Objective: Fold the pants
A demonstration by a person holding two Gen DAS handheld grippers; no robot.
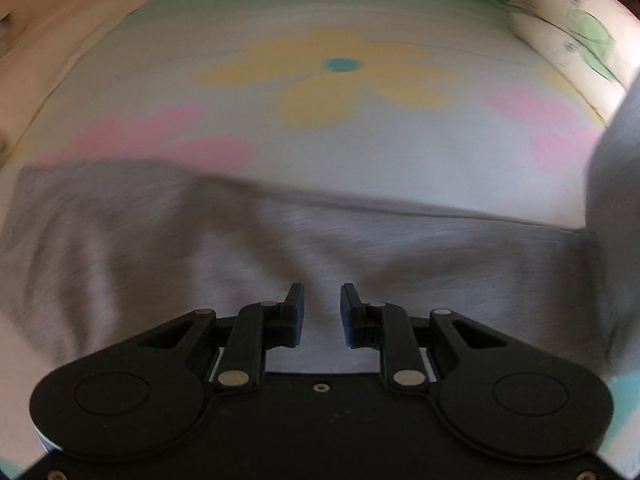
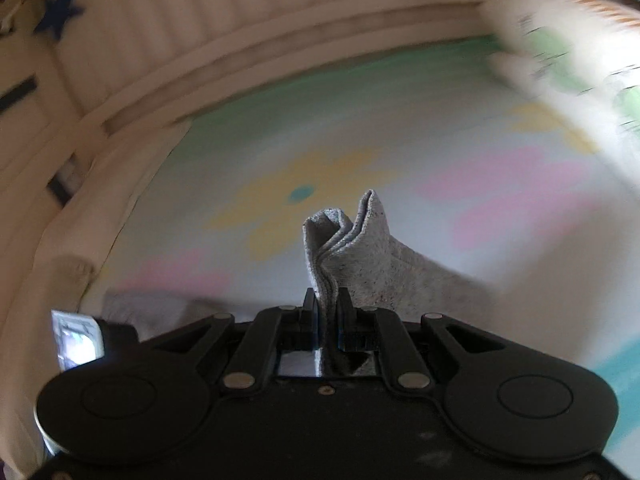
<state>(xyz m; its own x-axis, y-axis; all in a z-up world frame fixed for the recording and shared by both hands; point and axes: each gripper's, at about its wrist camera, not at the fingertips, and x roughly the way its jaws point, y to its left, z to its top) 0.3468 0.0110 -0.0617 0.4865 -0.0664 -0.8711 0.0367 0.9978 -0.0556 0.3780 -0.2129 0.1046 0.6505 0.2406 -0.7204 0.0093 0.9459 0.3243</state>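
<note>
Grey pants (image 1: 280,240), pastel flower-print mat (image 1: 340,140)

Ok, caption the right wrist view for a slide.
Right gripper pinches gray pants above the flowered sheet.

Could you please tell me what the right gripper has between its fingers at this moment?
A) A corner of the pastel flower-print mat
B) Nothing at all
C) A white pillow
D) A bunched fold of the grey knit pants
D: in the right wrist view, the right gripper is pinched shut on a bunched fold of the grey knit pants, which stands up between its black fingers above the pastel flower-print mat.
</note>
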